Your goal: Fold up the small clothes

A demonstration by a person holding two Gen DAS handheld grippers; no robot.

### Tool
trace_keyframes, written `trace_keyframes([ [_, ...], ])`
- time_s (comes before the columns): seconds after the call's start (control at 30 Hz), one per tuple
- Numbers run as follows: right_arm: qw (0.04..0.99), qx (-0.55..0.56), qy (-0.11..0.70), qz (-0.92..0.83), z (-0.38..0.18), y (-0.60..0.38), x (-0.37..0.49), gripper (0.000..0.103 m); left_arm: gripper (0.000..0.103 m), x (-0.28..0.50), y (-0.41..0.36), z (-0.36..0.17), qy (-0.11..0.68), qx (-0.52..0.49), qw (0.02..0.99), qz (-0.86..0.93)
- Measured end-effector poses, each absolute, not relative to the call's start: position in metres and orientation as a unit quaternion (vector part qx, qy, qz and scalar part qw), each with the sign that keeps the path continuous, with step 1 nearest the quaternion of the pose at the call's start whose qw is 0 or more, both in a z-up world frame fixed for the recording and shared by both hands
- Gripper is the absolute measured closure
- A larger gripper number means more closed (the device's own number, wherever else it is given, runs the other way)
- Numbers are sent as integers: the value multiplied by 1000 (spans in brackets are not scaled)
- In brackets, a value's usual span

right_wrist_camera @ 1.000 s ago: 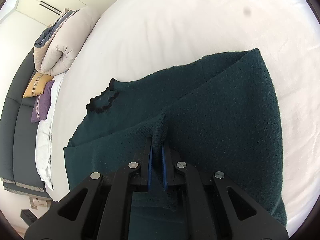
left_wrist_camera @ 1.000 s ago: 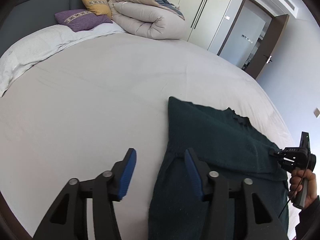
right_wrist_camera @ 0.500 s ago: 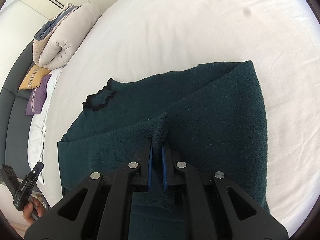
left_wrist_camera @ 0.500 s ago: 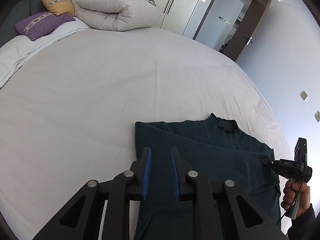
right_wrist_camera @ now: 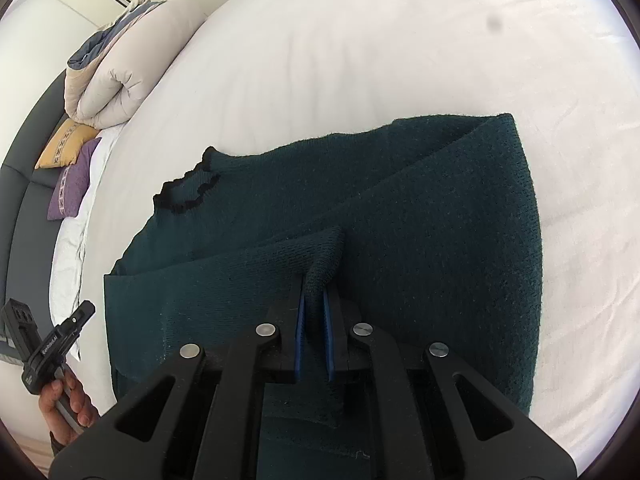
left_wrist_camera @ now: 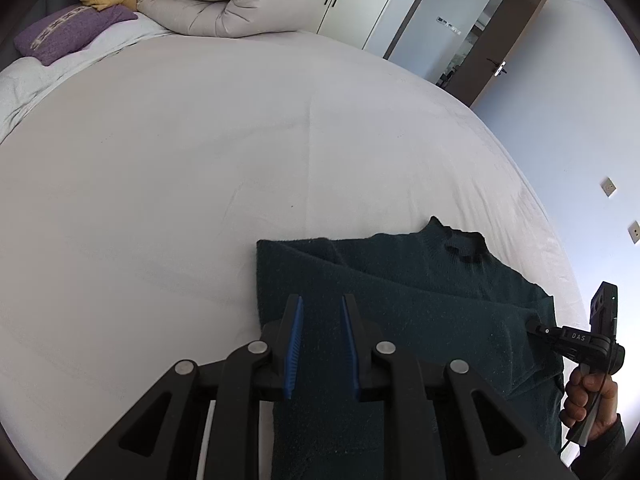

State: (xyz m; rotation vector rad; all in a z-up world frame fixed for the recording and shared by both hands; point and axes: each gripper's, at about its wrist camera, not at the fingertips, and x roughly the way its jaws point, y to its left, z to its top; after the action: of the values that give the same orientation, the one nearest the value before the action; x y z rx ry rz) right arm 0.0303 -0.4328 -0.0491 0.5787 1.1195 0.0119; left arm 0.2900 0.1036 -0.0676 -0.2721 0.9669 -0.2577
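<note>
Dark green sweater [right_wrist_camera: 420, 216] lay part-folded on the white bed [left_wrist_camera: 200, 160], near its front edge.

The right gripper [right_wrist_camera: 314, 300] was pressed together, pinching a raised fold of the sweater; on its body, in the left wrist view, the letters "DAS" could be read. The left gripper [left_wrist_camera: 320, 312] stood above the sweater's left edge; its jaws had just been closing and kept a narrow gap, gripping no cloth. Its side label was too small to read.
</note>
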Motion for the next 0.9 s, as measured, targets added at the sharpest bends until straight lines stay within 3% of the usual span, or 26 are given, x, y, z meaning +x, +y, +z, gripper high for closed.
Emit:
trace_keyframes([
  [0.27, 807, 278, 521, 18, -55, -434, 33, 96, 83, 335, 104, -109, 513, -172, 827, -154],
  [0.33, 805, 289, 517, 25, -58, -437, 33, 96, 100, 340, 118, -128, 517, -203, 817, -156],
  [0.43, 803, 304, 513, 32, -62, -440, 33, 97, 100, 337, 143, -143, 503, -290, 793, -186],
  [0.57, 801, 313, 509, 33, -65, -440, 33, 97, 101, 316, 147, -141, 494, -292, 793, -206],
  [0.63, 803, 313, 507, 32, -65, -438, 34, 97, 96, 302, 145, -138, 490, -283, 796, -213],
  [0.87, 808, 321, 492, 37, -69, -437, 32, 98, 90, 246, 146, -131, 481, -231, 819, -211],
  [0.9, 808, 325, 490, 38, -70, -438, 32, 98, 73, 240, 148, -131, 484, -228, 820, -205],
])
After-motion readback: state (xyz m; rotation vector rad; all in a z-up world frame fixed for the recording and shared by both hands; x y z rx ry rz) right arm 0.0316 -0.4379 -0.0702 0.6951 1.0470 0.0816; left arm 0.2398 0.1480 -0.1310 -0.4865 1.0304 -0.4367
